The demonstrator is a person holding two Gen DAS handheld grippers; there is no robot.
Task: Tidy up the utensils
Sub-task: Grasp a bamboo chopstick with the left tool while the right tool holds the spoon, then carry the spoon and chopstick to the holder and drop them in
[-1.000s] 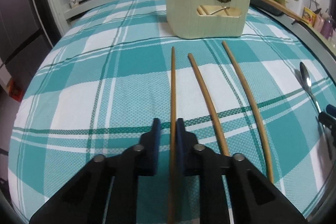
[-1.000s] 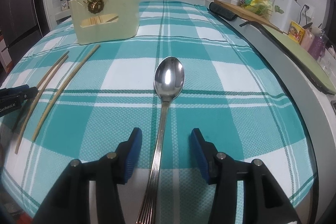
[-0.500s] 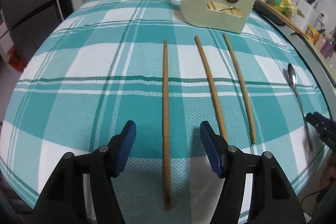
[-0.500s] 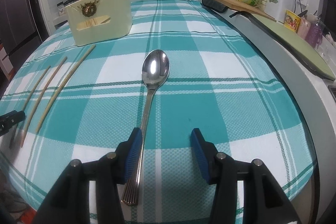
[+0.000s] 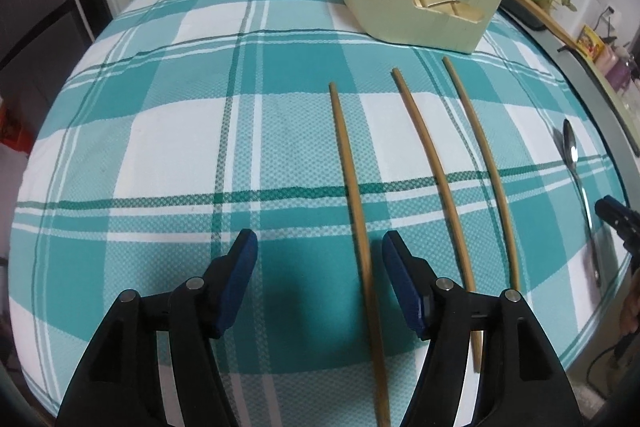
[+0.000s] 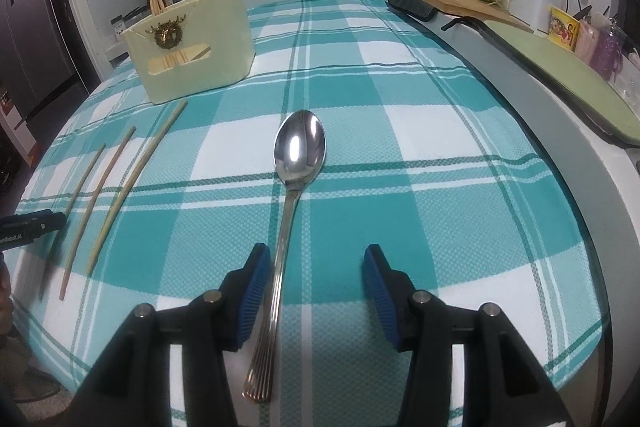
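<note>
Three chopsticks [image 5: 440,167] lie side by side on the checked tablecloth [image 5: 160,147], tips toward the cream holder [image 5: 420,7] near the far edge, likely laid out for easy picking. One spoon [image 6: 298,163] lies alone to their right, handle toward the near edge. The left gripper [image 5: 318,259] hangs with fingers wide, the leftmost chopstick [image 5: 352,187] running between them untouched. The right gripper [image 6: 316,275] is likewise spread wide, the spoon handle just beside its left finger. More chopsticks stand in the holder; their number I cannot tell.
</note>
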